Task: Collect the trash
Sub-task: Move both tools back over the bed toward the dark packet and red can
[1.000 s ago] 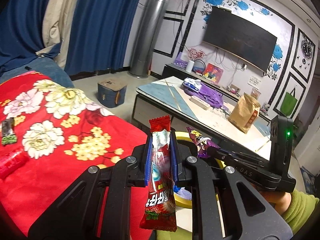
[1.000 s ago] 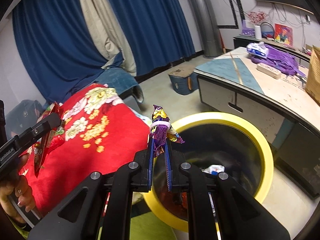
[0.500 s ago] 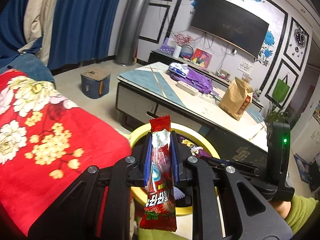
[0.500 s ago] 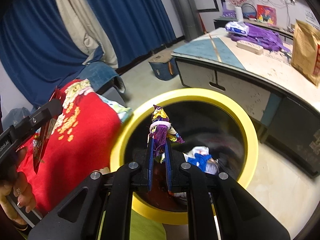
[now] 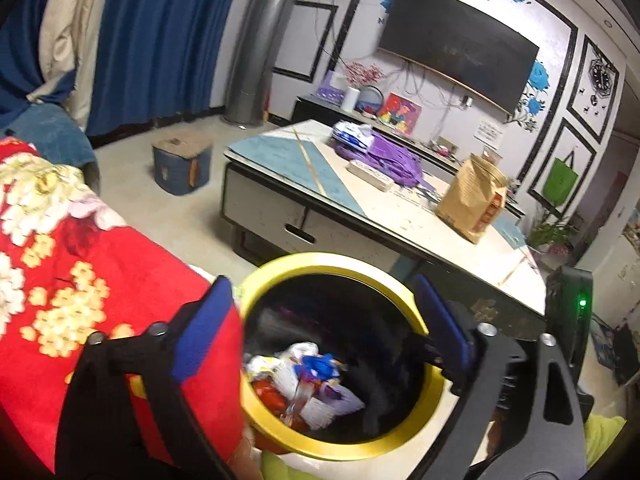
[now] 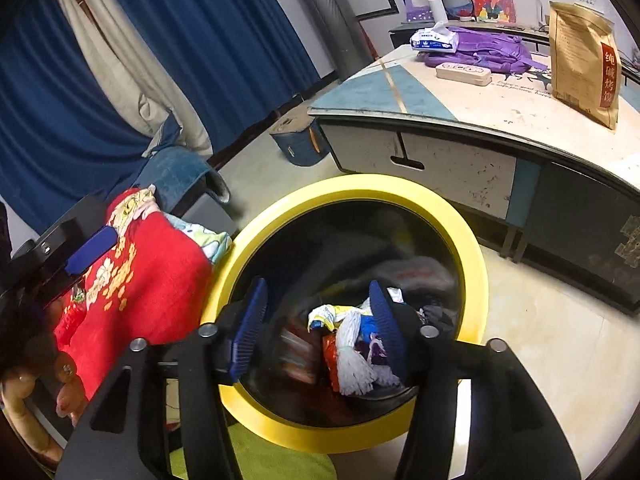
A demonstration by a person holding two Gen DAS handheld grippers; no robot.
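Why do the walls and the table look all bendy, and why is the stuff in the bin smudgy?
Left wrist view: the fisheye lens bends the TV wall and darkens the corners; the trash in the yellow bin is slightly smeared. Right wrist view: the table edge curves the same way, the trash is streaked with blur, and the bin's inside is dark.
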